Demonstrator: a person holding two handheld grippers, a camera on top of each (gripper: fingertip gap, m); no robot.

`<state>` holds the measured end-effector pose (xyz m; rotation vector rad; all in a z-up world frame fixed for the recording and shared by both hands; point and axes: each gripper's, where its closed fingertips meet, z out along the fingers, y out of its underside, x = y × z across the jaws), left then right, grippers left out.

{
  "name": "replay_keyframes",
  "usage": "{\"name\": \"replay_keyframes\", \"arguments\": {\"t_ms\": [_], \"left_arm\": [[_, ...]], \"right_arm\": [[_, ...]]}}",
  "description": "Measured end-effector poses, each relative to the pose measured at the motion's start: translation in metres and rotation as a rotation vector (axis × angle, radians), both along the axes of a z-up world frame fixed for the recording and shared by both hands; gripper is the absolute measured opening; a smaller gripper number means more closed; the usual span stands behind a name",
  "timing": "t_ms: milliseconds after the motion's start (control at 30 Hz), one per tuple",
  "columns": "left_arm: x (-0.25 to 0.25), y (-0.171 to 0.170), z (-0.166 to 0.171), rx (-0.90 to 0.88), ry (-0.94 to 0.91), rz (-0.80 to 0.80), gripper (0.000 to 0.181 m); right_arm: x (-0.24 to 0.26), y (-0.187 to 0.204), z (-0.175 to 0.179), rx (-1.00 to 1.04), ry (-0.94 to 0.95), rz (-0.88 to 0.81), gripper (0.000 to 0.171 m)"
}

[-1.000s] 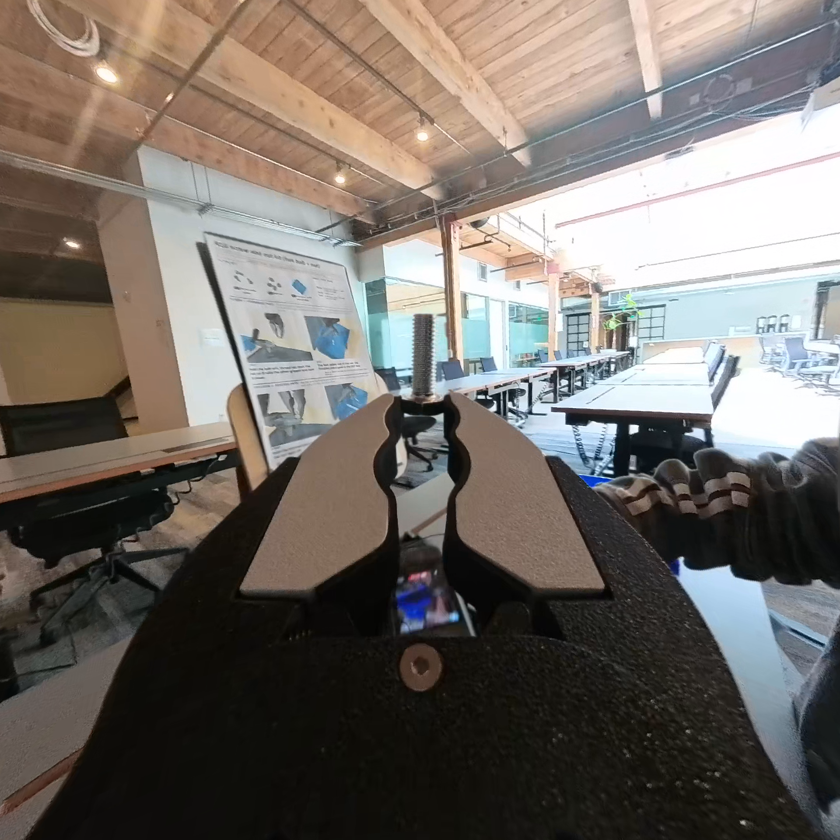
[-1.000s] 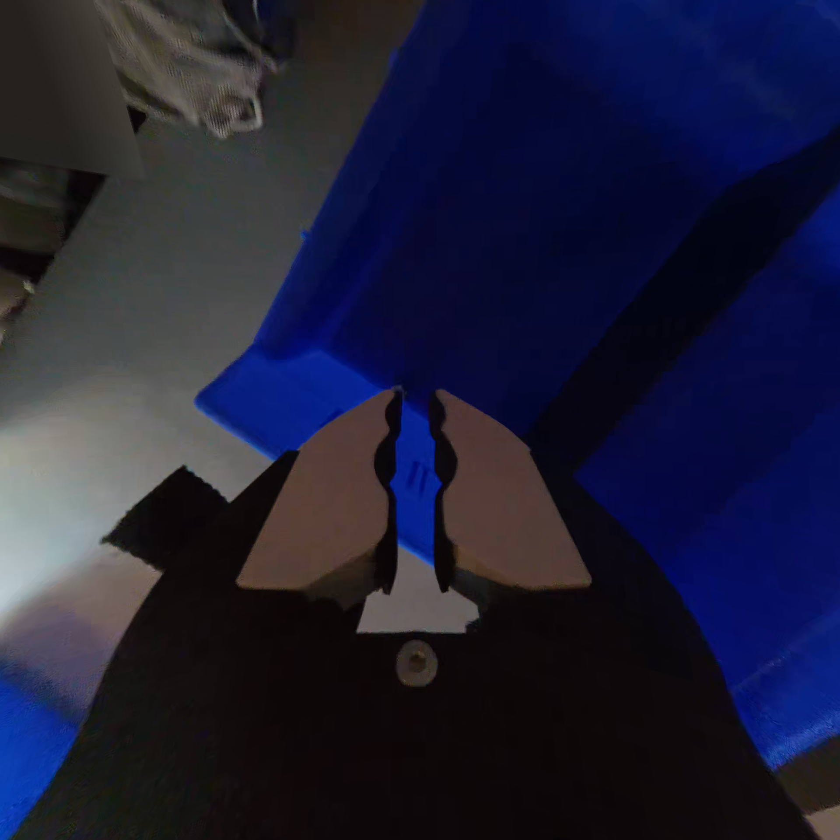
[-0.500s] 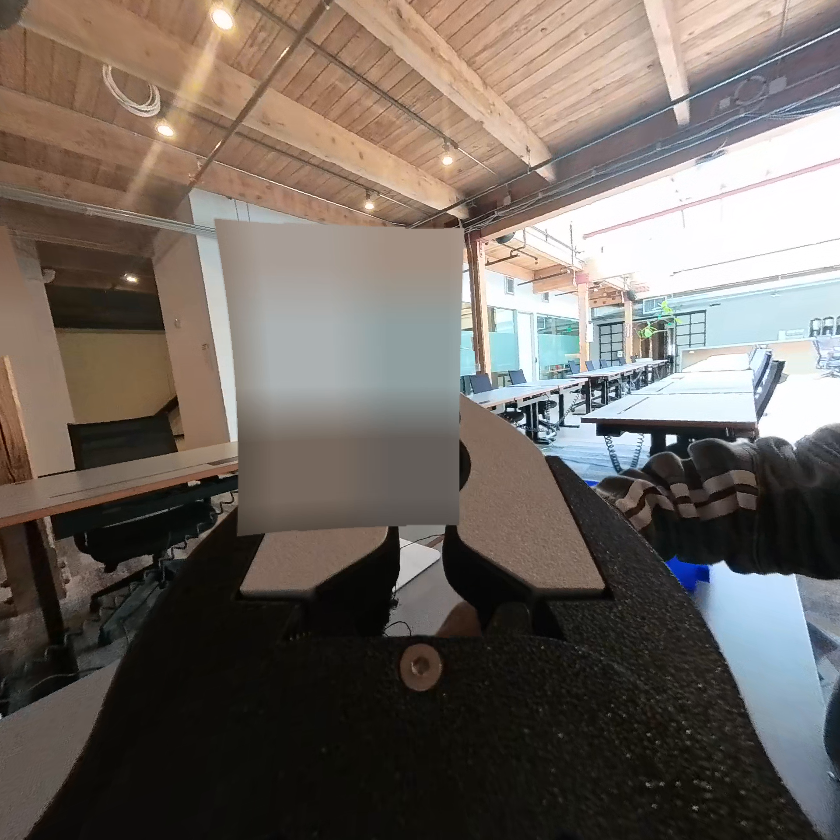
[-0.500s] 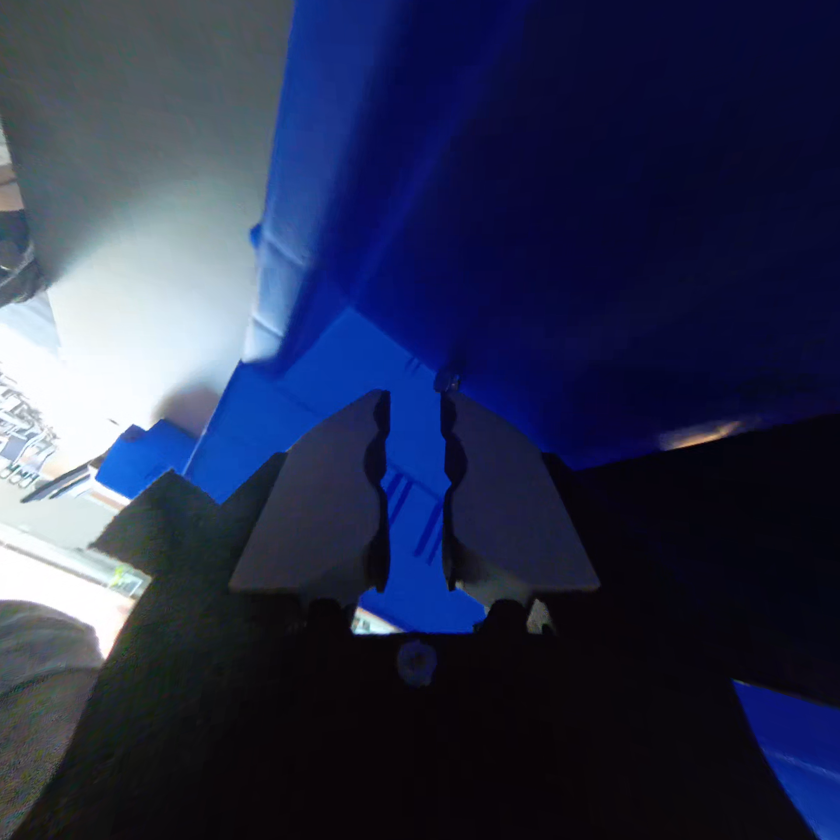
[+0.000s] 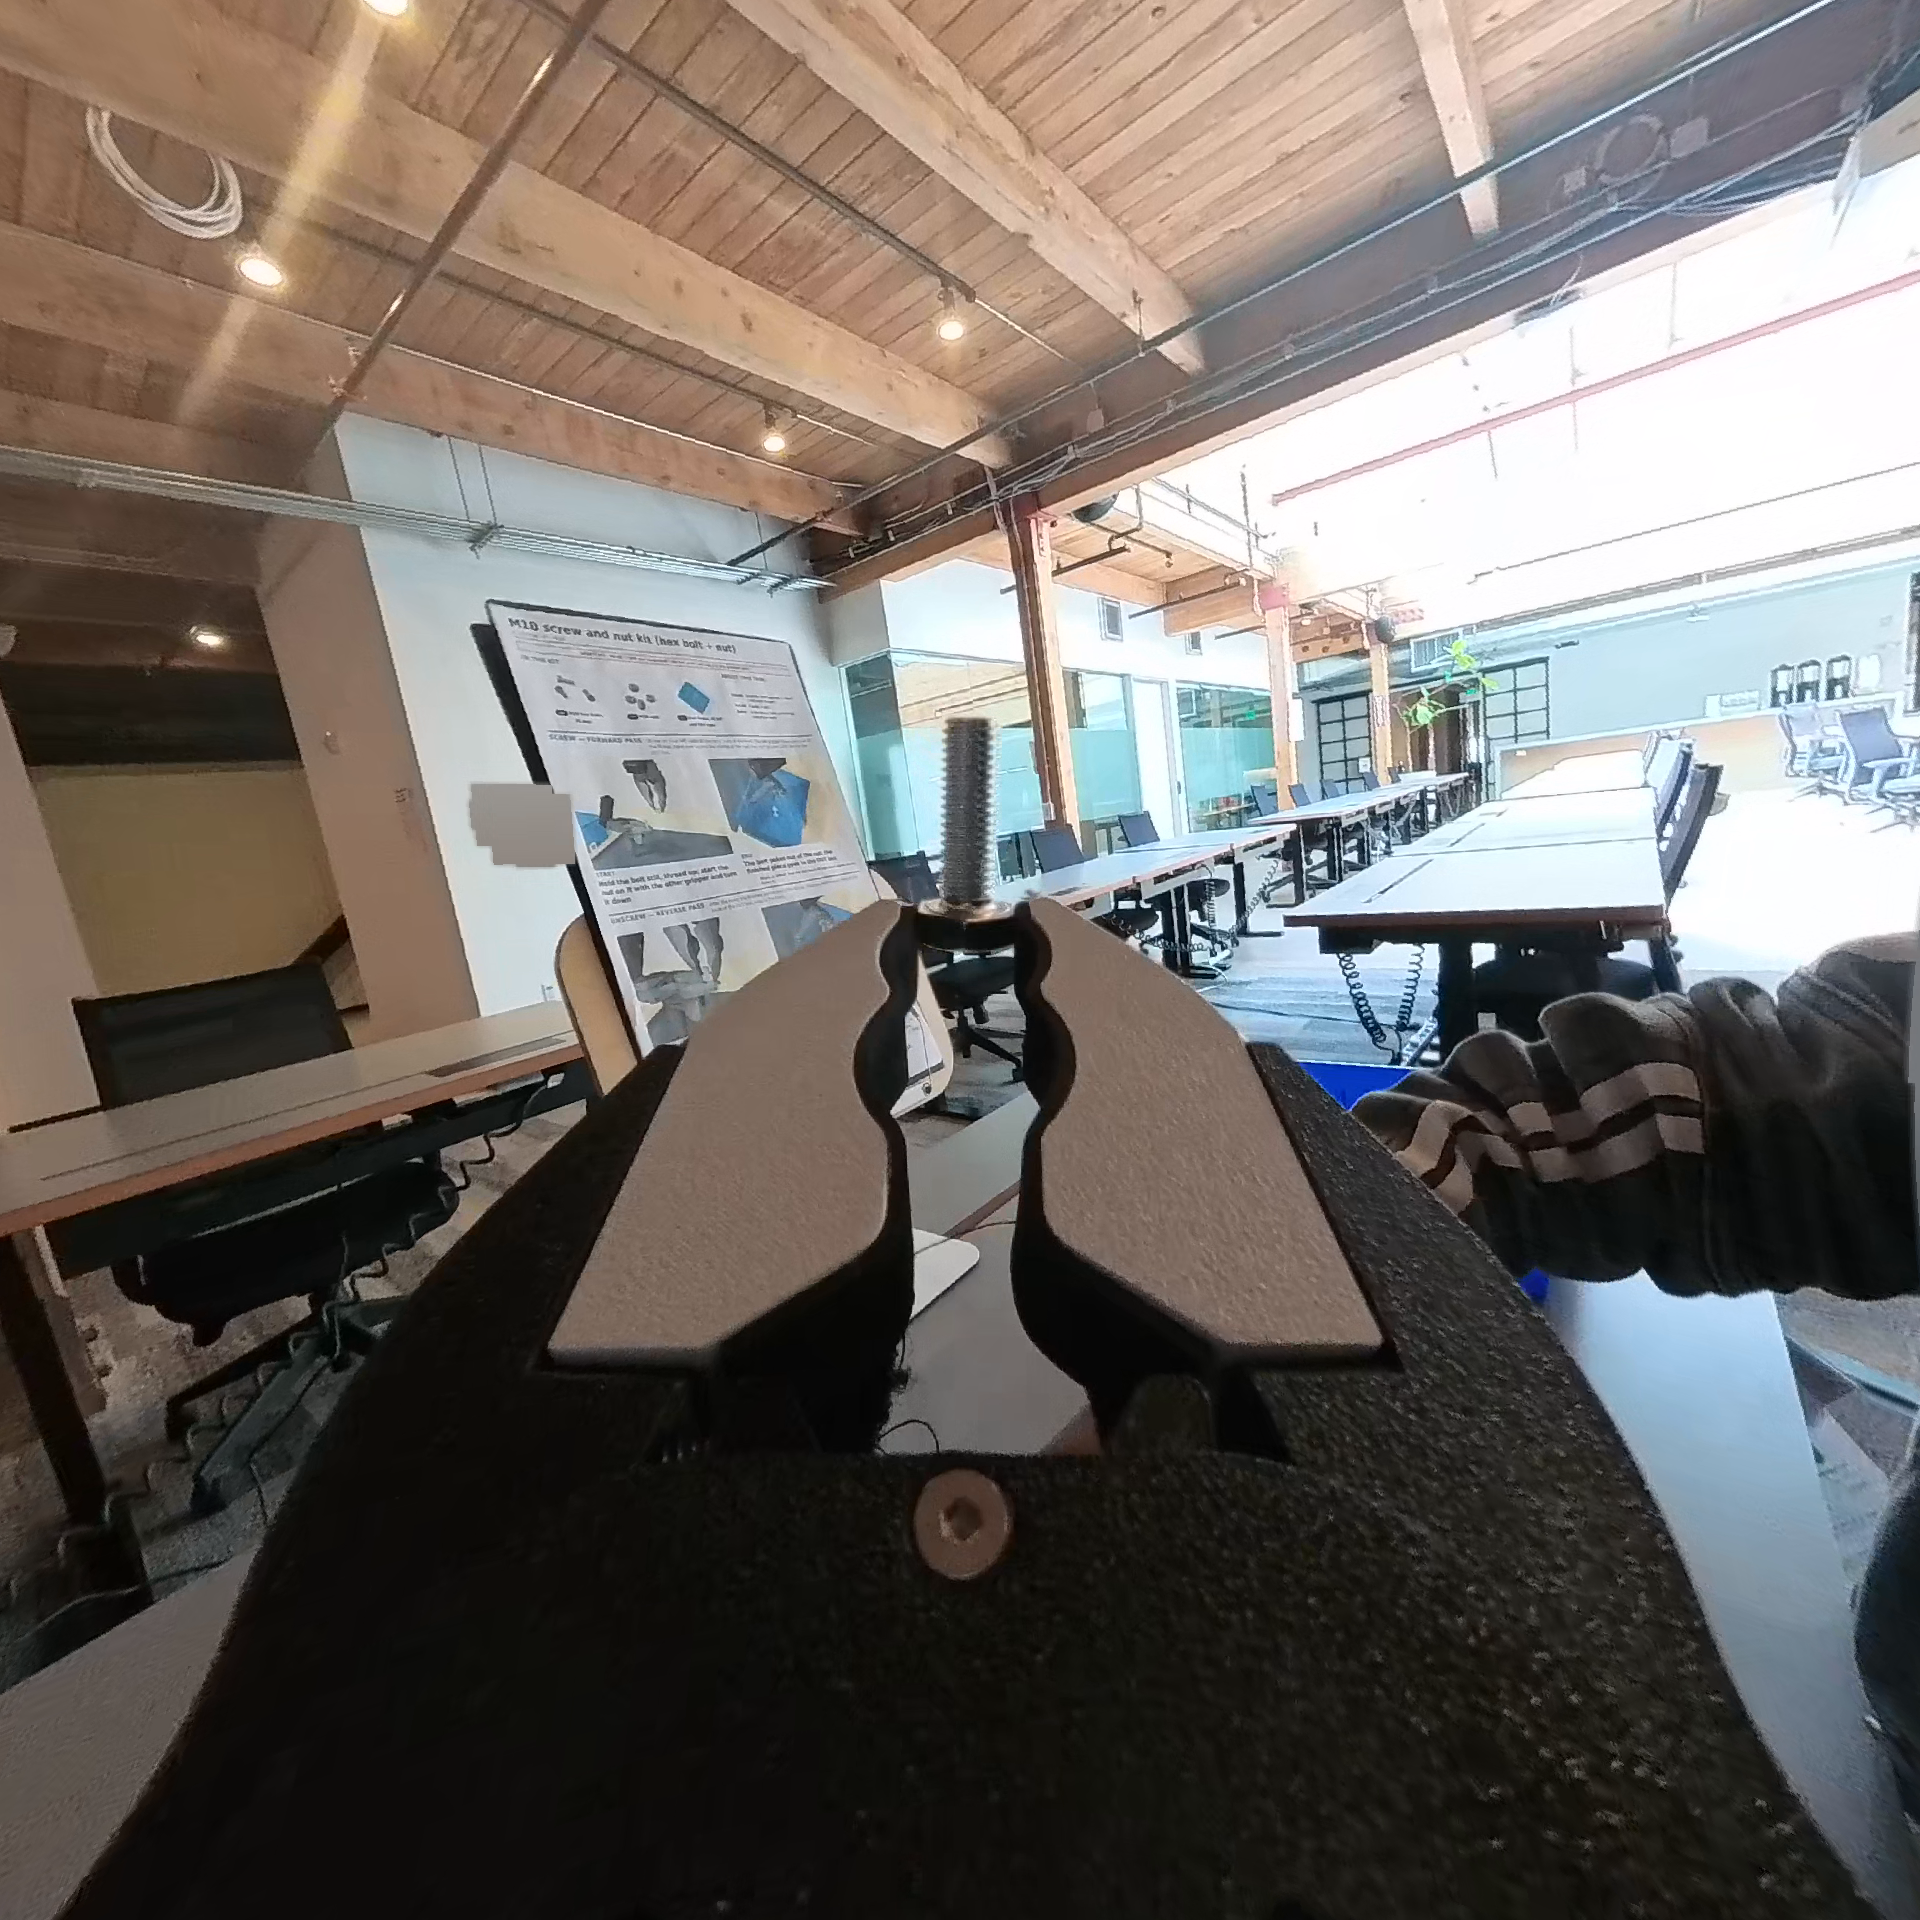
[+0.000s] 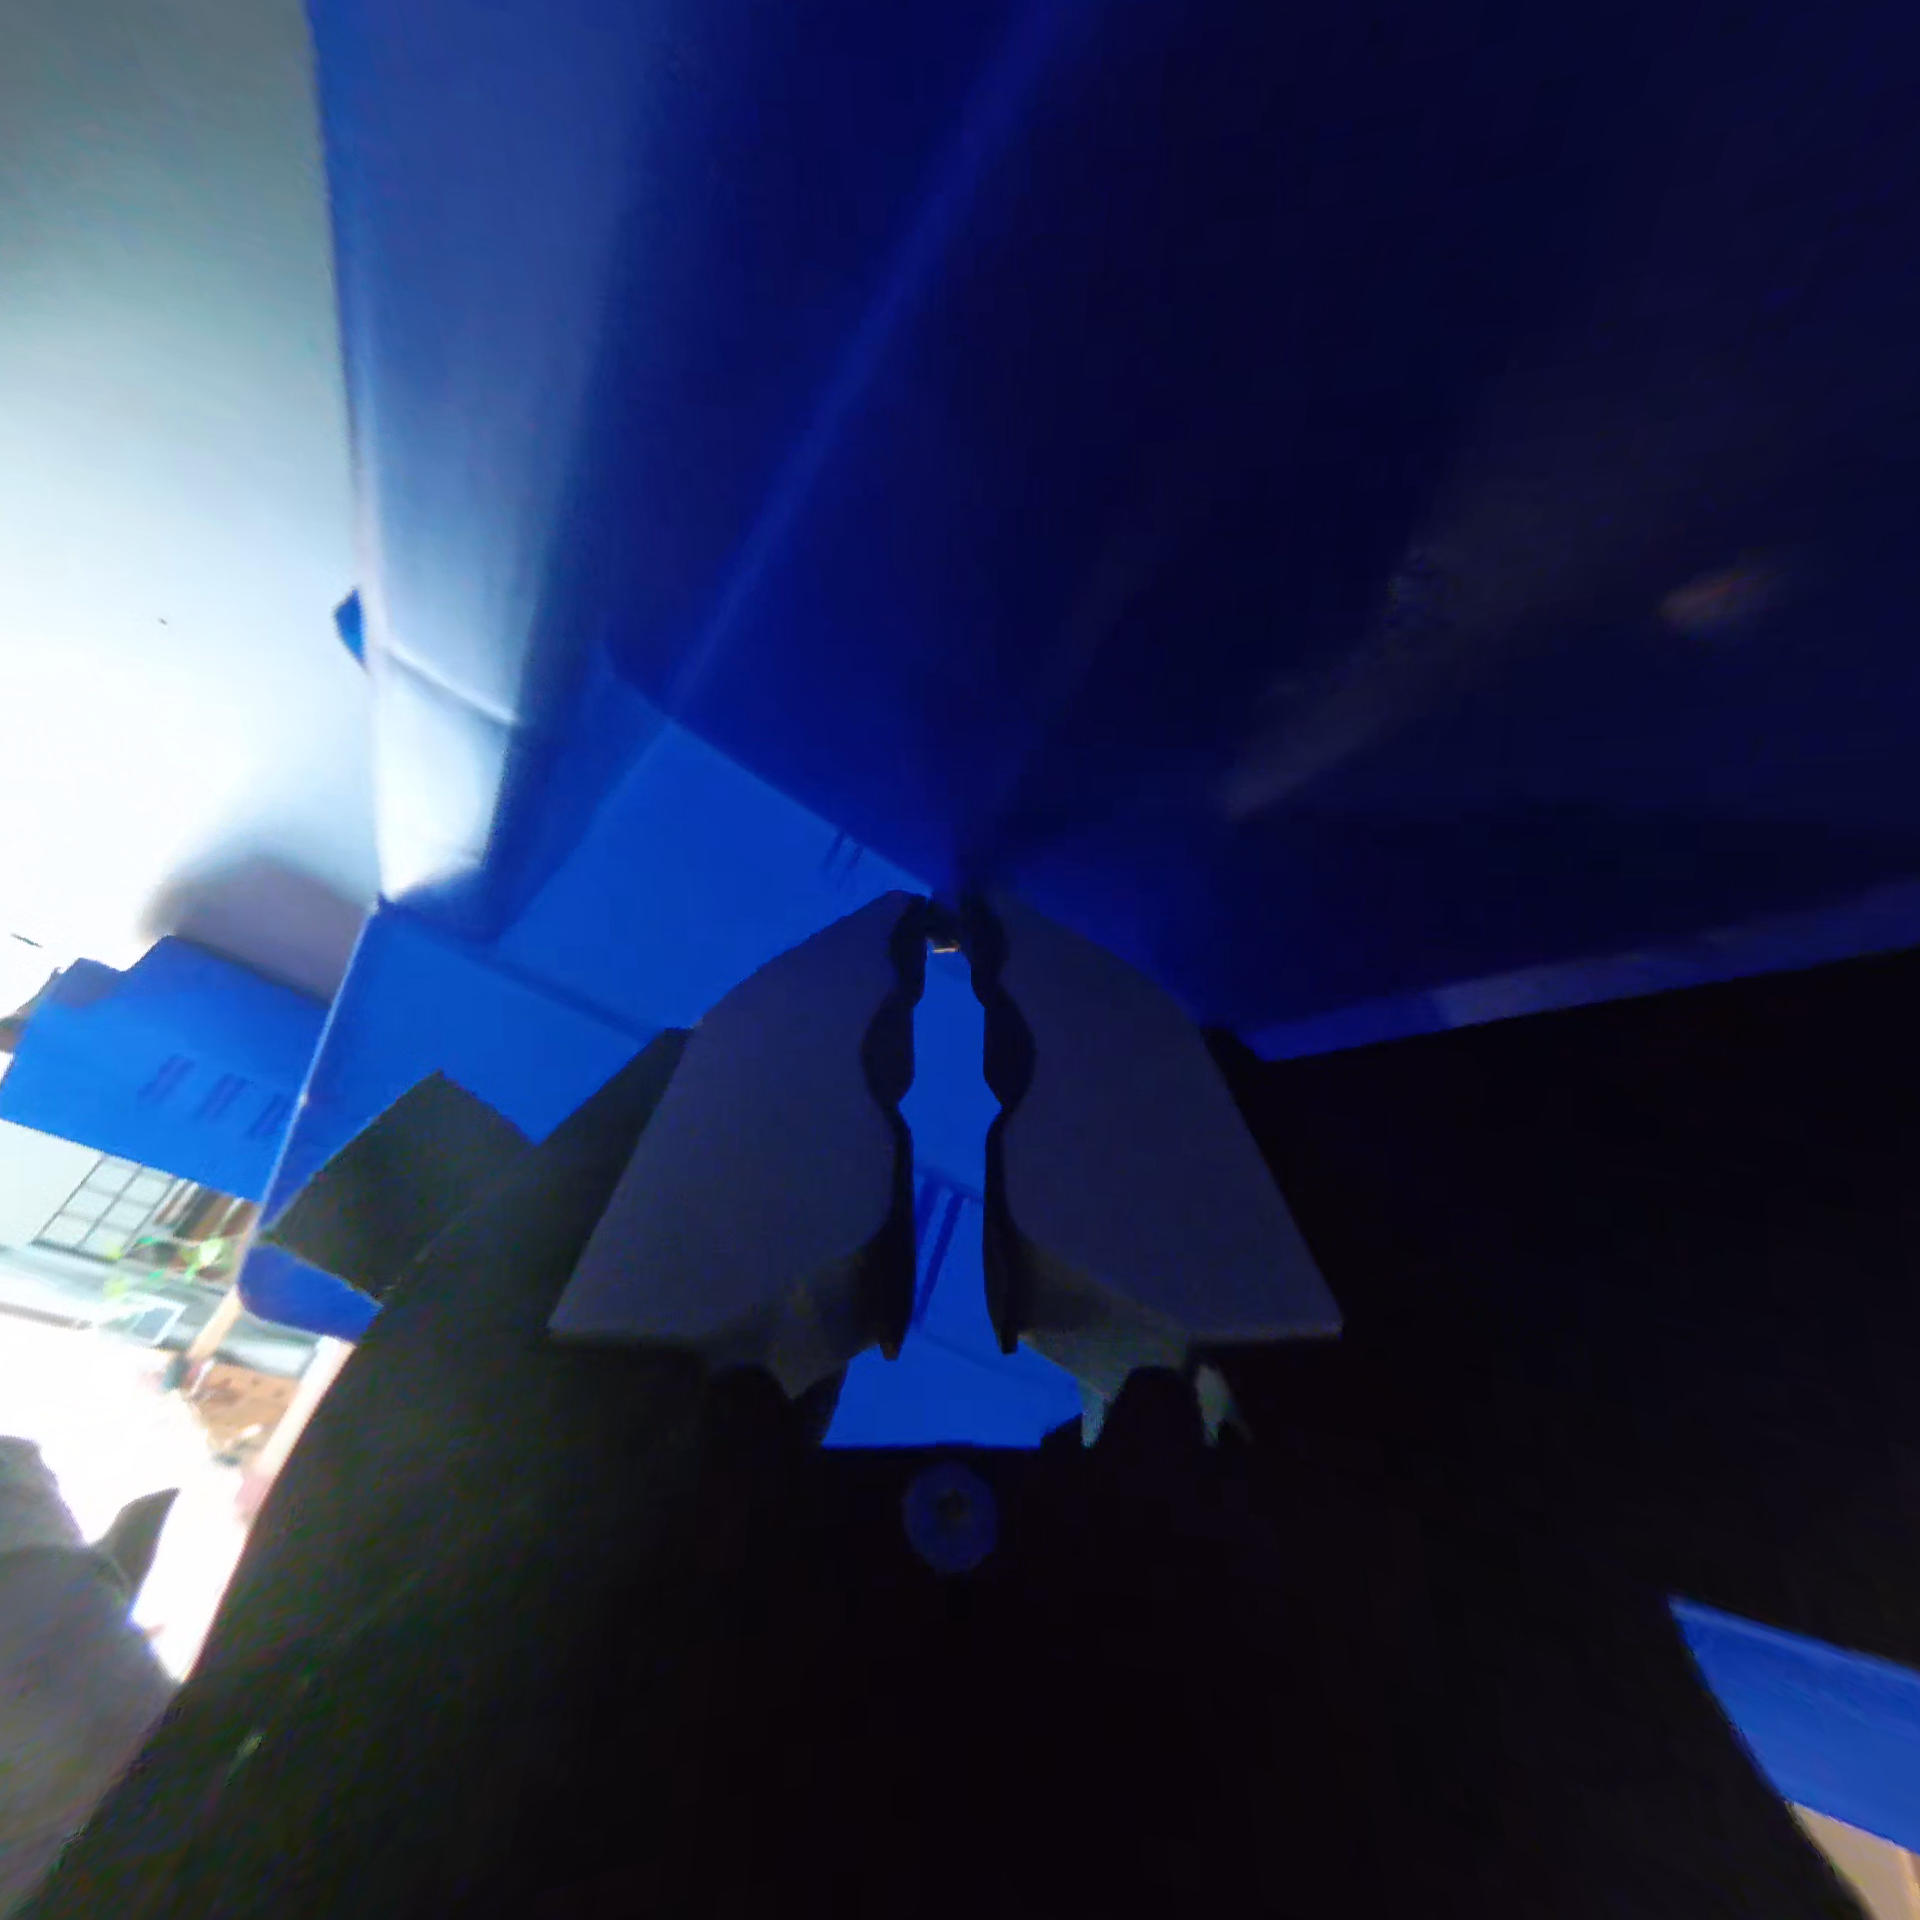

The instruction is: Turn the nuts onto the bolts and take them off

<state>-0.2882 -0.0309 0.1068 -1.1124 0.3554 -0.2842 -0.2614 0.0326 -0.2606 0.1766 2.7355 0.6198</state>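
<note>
My left gripper (image 5: pixel 966 920) is shut on the head of a silver bolt (image 5: pixel 966 800) and holds it upright, thread pointing up, above the table. My right gripper (image 6: pixel 943 920) reaches down into a blue bin (image 6: pixel 1143 416). Its fingertips are closed on a small dark nut (image 6: pixel 943 943) that shows a faint glint near the bin's wall. The right wrist view is dark and blurred, so the nut is barely visible. A person's striped grey sleeve (image 5: pixel 1662 1143) comes in from the right in the left wrist view.
An instruction sheet (image 5: pixel 686 810) leans on a wooden stand (image 5: pixel 587 987) behind the bolt. A second blue bin (image 6: pixel 156 1049) sits to the left on the grey table (image 6: pixel 156 520). Long desks and office chairs fill the room beyond. Left tips to right tips: about 35 cm.
My right gripper has gone deeper into the blue bin and its fingertips have closed on the small nut. My left gripper has swung a little, still holding the bolt upright.
</note>
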Motion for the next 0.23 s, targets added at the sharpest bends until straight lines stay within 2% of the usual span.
{"name": "replay_keyframes", "arguments": {"t_ms": [33,100,233], "left_arm": [[0.001,0.000,0.000,0.001,0.002,0.000,0.017],[0.003,0.000,0.001,0.002,0.006,-0.006,0.017],[0.007,0.000,0.001,0.004,0.016,-0.007,0.017]], "right_arm": [[-0.003,0.000,0.002,-0.011,0.015,0.007,0.006],[-0.011,-0.003,0.012,-0.059,0.062,-0.017,0.008],[-0.026,-0.023,0.052,-0.352,0.208,-0.173,0.007]]}}
